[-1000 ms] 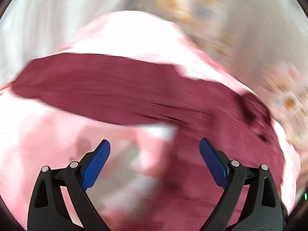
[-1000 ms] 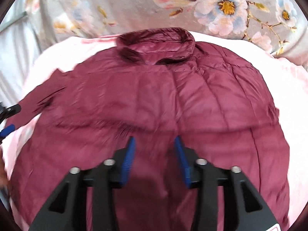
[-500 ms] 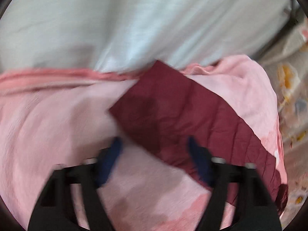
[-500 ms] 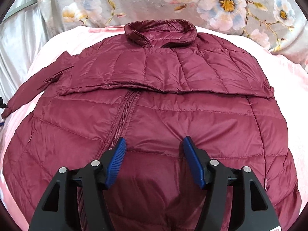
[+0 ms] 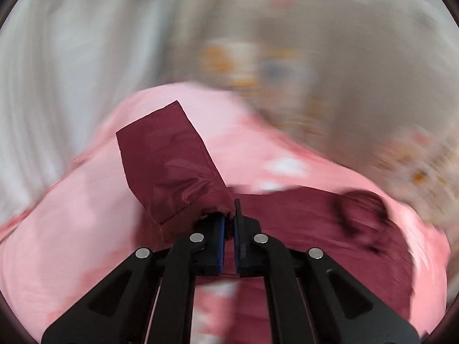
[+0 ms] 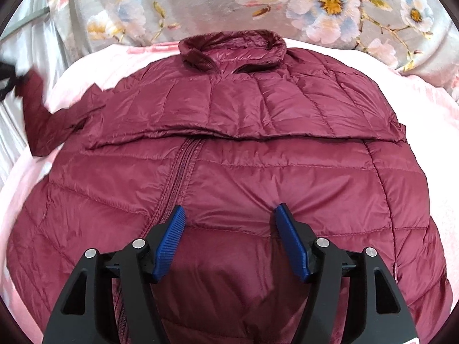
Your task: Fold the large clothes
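Observation:
A maroon quilted jacket (image 6: pixel 258 149) lies front-up on a pink blanket (image 6: pixel 424 120), collar (image 6: pixel 232 46) at the far side, the right sleeve folded across the chest. My right gripper (image 6: pixel 229 218) is open, hovering low over the jacket's lower front beside the zipper (image 6: pixel 178 172). My left gripper (image 5: pixel 228 220) is shut on the cuff end of the left sleeve (image 5: pixel 169 160) and holds it lifted above the blanket (image 5: pixel 71 243). In the right wrist view the lifted sleeve (image 6: pixel 37 114) and the left gripper (image 6: pixel 5 83) show at the far left edge.
A grey floral fabric (image 6: pixel 287 3) hangs behind the blanket. White cloth (image 6: pixel 17 51) lies to the left. The left wrist view is motion-blurred; the jacket body (image 5: pixel 330 229) shows to the right.
My left gripper went from open over the sleeve end to shut on it and lifted it. My right gripper opened wider and stayed over the jacket's lower front.

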Motion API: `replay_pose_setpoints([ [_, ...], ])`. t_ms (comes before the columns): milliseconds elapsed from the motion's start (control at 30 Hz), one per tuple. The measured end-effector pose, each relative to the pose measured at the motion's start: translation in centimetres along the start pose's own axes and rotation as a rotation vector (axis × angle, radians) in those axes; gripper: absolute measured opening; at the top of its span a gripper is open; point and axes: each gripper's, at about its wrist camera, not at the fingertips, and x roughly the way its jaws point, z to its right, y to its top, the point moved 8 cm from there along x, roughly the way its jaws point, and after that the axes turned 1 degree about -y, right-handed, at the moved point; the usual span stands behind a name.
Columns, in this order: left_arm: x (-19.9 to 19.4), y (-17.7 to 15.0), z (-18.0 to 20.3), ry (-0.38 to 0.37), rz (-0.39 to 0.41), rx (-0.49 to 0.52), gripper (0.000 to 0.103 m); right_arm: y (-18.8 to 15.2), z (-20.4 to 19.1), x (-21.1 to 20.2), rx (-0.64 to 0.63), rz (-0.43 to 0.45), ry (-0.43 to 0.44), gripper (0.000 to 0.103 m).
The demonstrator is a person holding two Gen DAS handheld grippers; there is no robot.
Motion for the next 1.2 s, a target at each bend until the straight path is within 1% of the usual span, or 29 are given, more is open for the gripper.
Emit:
replay_pose_setpoints([
  [33,-0.3,-0.7,4.9,-0.074,-0.009,0.061,0.004,0.1,0.3,-0.3,0.013,0.012,0.005,0.064],
  [100,-0.4,-2.5,10.5,-0.167,-0.034,0.114,0.004,0.3,1.2,-1.2,0.058,0.054,0.014,0.065],
  [133,-0.2,-4.3,14.3,-0.231,-0.069,0.147,0.004,0.4,1.6,-1.5,0.076,0.066,0.019,0.066],
  [200,0.5,-7.8,18.9,-0.297,-0.140,0.184,0.006,0.4,2.5,-2.1,0.124,0.083,0.026,0.066],
  [233,1.2,-9.4,20.4,-0.324,-0.176,0.195,0.008,0.1,3.3,-2.6,0.159,0.084,0.033,0.067],
  [300,2.5,-12.8,22.6,-0.363,-0.253,0.208,0.031,-0.4,4.2,-3.1,0.190,0.081,0.036,0.069],
  [333,2.7,-14.7,23.5,-0.382,-0.284,0.209,0.053,-0.8,4.8,-3.4,0.204,0.078,0.033,0.071],
  [367,2.8,-15.8,23.6,-0.386,-0.289,0.206,0.063,-1.2,5.4,-3.7,0.210,0.075,0.027,0.071],
  [400,2.7,-16.5,23.3,-0.389,-0.277,0.199,0.065,-1.4,5.9,-3.9,0.211,0.068,0.021,0.072],
  [433,2.6,-16.5,23.0,-0.393,-0.269,0.194,0.070,-1.5,6.3,-3.9,0.210,0.062,0.019,0.072],
  [467,2.1,-16.4,22.2,-0.395,-0.259,0.184,0.078,-1.5,6.6,-4.0,0.209,0.056,0.021,0.072],
  [533,0.8,-15.8,20.2,-0.413,-0.229,0.129,0.086,-1.0,6.9,-4.2,0.218,0.043,0.037,0.072],
  [567,0.3,-14.9,18.6,-0.421,-0.205,0.083,0.088,-0.3,6.7,-4.4,0.224,0.042,0.062,0.072],
  [633,-0.2,-13.3,15.1,-0.408,-0.176,-0.014,0.088,1.3,5.8,-4.6,0.217,0.045,0.109,0.073],
  [667,-0.1,-12.3,12.8,-0.398,-0.173,-0.081,0.088,2.4,5.3,-4.5,0.211,0.047,0.131,0.073],
  [733,0.6,-10.9,9.2,-0.374,-0.179,-0.174,0.088,4.6,4.5,-3.9,0.218,0.052,0.171,0.073],
  [767,1.1,-10.5,7.3,-0.348,-0.184,-0.222,0.087,5.4,4.4,-3.5,0.227,0.056,0.174,0.073],
  [800,1.7,-10.1,5.5,-0.326,-0.190,-0.272,0.087,6.2,4.4,-3.1,0.236,0.060,0.171,0.073],
  [867,2.6,-9.9,3.0,-0.325,-0.204,-0.348,0.087,7.5,4.9,-1.3,0.254,0.046,0.123,0.073],
  [900,3.2,-10.0,1.7,-0.321,-0.218,-0.391,0.087,7.7,5.2,-0.2,0.261,0.029,0.099,0.073],
  [967,4.2,-10.2,0.4,-0.326,-0.240,-0.439,0.087,7.6,5.7,1.4,0.271,-0.007,0.069,0.073],
  [1000,4.9,-10.4,-0.2,-0.327,-0.253,-0.467,0.087,7.5,5.7,2.3,0.275,-0.035,0.071,0.069],
  [1033,5.1,-10.6,-0.4,-0.333,-0.260,-0.486,0.087,7.4,5.6,2.9,0.275,-0.057,0.093,0.042],
  [1067,5.7,-10.8,-0.6,-0.344,-0.272,-0.515,0.087,7.5,5.4,3.3,0.267,-0.073,0.113,0.024],
  [1100,6.2,-11.0,-0.7,-0.349,-0.280,-0.537,0.086,7.7,5.4,3.4,0.253,-0.085,0.112,0.006],
  [1133,6.6,-11.0,-0.6,-0.353,-0.284,-0.549,0.086,8.5,5.6,2.9,0.238,-0.066,0.110,0.005],
  [1200,7.2,-11.1,-0.8,-0.352,-0.289,-0.560,0.085,10.9,6.4,0.8,0.222,0.020,0.099,0.003],
])
